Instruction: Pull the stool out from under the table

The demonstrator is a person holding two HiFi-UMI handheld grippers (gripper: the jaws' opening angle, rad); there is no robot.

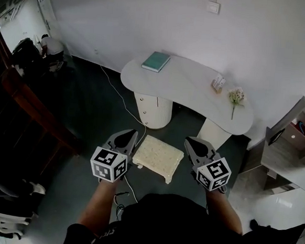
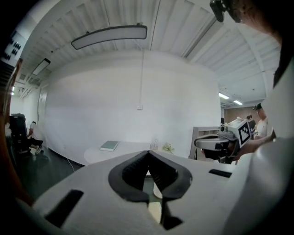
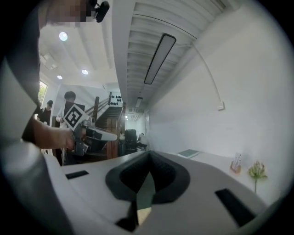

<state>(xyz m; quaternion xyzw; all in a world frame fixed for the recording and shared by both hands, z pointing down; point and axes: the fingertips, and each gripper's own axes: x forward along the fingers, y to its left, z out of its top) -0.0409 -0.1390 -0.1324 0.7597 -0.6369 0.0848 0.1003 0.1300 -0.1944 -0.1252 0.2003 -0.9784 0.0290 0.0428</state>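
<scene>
The stool (image 1: 157, 157), a low seat with a cream cushion, stands on the dark floor just in front of the white curved table (image 1: 192, 90), clear of its top. My left gripper (image 1: 132, 134) hangs above the stool's left edge and my right gripper (image 1: 189, 141) above its right edge. Both are held up in the air, apart from the stool. In the left gripper view the jaws (image 2: 148, 152) meet with nothing between them. The right gripper view shows the same, with the jaws (image 3: 148, 153) shut and empty. Each gripper view also catches the other gripper (image 2: 225, 137) (image 3: 87, 131).
On the table lie a teal book (image 1: 156, 61), a small holder (image 1: 218, 83) and a flower sprig (image 1: 236, 96). A cable (image 1: 118, 92) runs over the floor. A wooden stair rail (image 1: 32, 109) stands at the left, a shelf unit (image 1: 293, 140) at the right.
</scene>
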